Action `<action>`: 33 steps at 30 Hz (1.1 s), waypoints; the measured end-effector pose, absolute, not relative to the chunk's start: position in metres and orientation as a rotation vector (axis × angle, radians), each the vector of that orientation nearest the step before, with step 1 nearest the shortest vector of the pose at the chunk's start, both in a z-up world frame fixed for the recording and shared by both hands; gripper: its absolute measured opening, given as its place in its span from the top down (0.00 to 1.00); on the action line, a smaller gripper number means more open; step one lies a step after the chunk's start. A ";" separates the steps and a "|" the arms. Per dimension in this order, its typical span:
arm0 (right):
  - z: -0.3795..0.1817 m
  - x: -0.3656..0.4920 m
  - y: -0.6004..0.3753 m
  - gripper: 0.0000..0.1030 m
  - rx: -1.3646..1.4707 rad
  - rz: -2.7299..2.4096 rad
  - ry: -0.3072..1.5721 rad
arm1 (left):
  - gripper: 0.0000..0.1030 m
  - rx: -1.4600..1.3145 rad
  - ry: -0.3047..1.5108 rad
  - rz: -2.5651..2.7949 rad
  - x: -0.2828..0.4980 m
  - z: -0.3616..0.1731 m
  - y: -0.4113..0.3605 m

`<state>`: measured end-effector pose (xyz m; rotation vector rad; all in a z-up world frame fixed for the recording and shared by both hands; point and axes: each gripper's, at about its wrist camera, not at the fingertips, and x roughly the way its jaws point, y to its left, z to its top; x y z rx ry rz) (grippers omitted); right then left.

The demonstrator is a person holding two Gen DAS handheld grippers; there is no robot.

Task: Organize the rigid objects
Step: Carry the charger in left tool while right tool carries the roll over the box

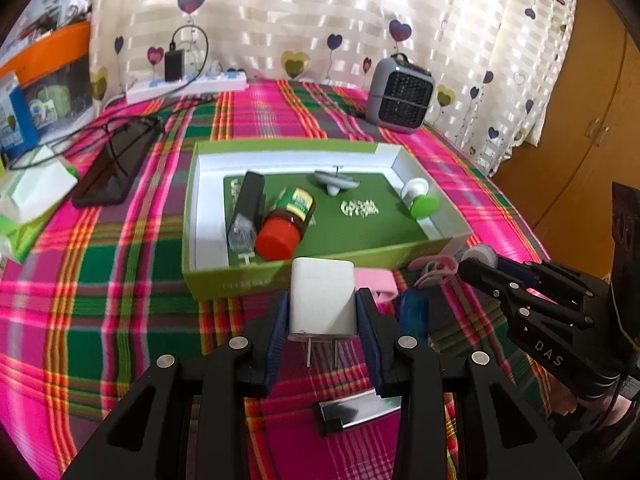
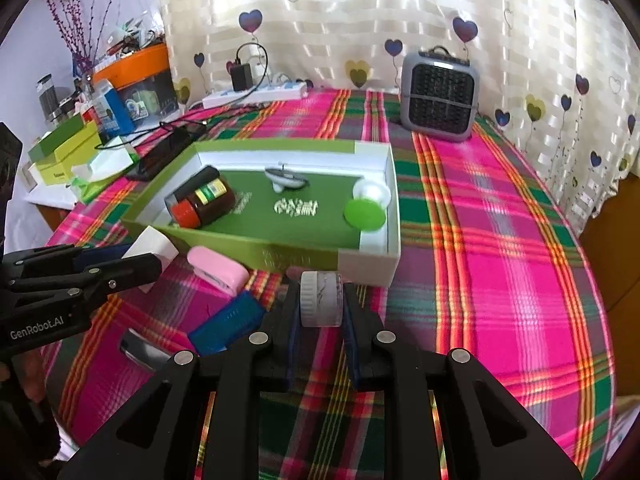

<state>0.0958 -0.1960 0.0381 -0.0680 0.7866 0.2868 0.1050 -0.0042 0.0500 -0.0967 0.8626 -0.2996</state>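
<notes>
My left gripper (image 1: 322, 314) is shut on a white charger plug (image 1: 322, 300), prongs toward the camera, just before the green box's front wall (image 1: 236, 280). In the box lie a red-lidded jar (image 1: 286, 224), a black block (image 1: 246, 212), a grey spinning top (image 1: 334, 182) and a green-and-white piece (image 1: 420, 200). My right gripper (image 2: 320, 310) is shut on a small white round container (image 2: 320, 300) near the box's front right corner (image 2: 368, 268). On the cloth between the grippers rest a pink stapler (image 2: 218, 270), a blue case (image 2: 228, 320) and a silver item (image 2: 138, 350).
A grey fan heater (image 2: 440, 96) stands at the back right and a power strip (image 1: 184, 84) with a charger at the back left. A dark phone (image 1: 112, 168), cables and a tissue box (image 1: 32, 200) lie left of the box. A wooden cabinet (image 1: 580, 120) is at right.
</notes>
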 end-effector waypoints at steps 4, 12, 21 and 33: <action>0.048 0.100 -0.194 0.81 -0.080 0.292 0.768 | 0.68 -0.098 0.858 -0.306 0.110 0.056 -0.002; 0.061 0.112 -0.190 0.81 -0.084 0.303 0.749 | 0.68 -0.091 0.839 -0.311 0.126 0.069 0.002; 0.073 0.132 -0.185 0.81 -0.092 0.306 0.734 | 0.68 -0.099 0.834 -0.325 0.147 0.077 0.007; 0.080 0.164 -0.180 0.81 -0.101 0.293 0.736 | 0.68 -0.098 0.831 -0.324 0.184 0.086 0.012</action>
